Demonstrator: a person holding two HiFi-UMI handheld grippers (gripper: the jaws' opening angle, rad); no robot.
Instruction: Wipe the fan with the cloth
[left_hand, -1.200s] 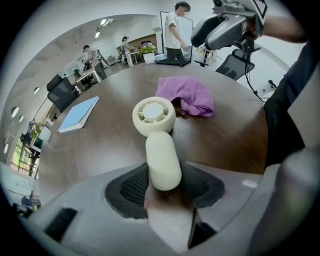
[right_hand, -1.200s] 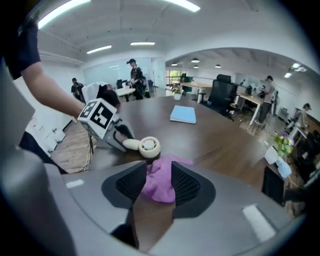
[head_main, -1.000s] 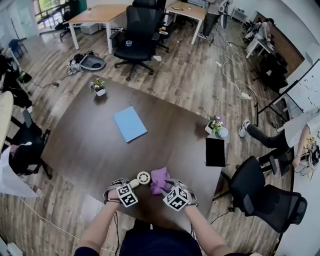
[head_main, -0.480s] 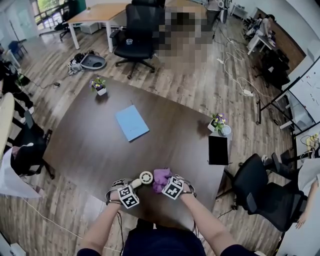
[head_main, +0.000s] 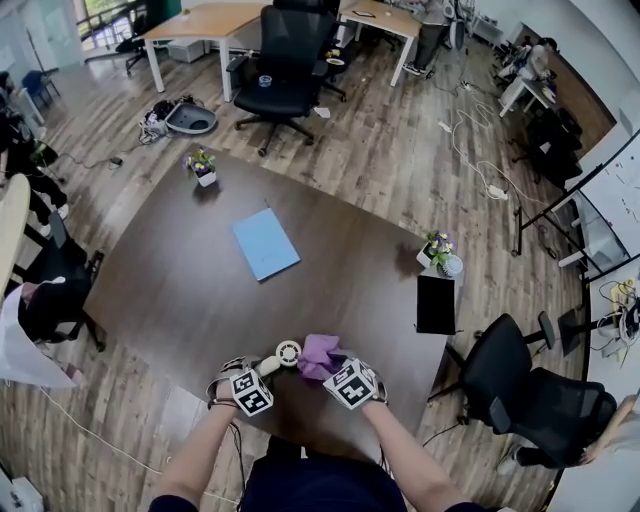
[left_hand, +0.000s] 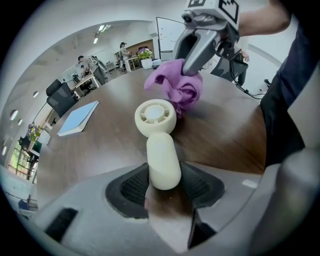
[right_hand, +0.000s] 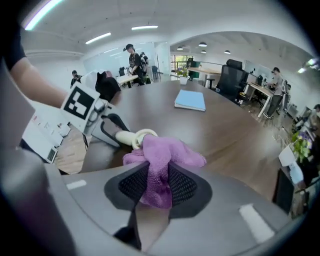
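A small cream hand-held fan (head_main: 288, 352) lies near the table's front edge, and my left gripper (head_main: 266, 369) is shut on its handle. In the left gripper view the round fan head (left_hand: 156, 117) points away from the jaws (left_hand: 164, 182). A crumpled purple cloth (head_main: 318, 355) touches the right side of the fan head. My right gripper (head_main: 336, 368) is closing its jaws, and the pads pinch the cloth (right_hand: 162, 155) between them (right_hand: 157, 185). In the right gripper view the fan's ring (right_hand: 132, 138) shows just behind the cloth.
On the dark wooden table (head_main: 180, 290) lie a blue notebook (head_main: 265, 243) at the middle and a black tablet (head_main: 434, 303) at the right edge. Two small flower pots (head_main: 201, 165) (head_main: 437, 250) stand far off. A black office chair (head_main: 520, 385) is on the right.
The right gripper has rolled and shifted slightly with the cloth against the fan head. The left gripper and the fan have stayed in place.
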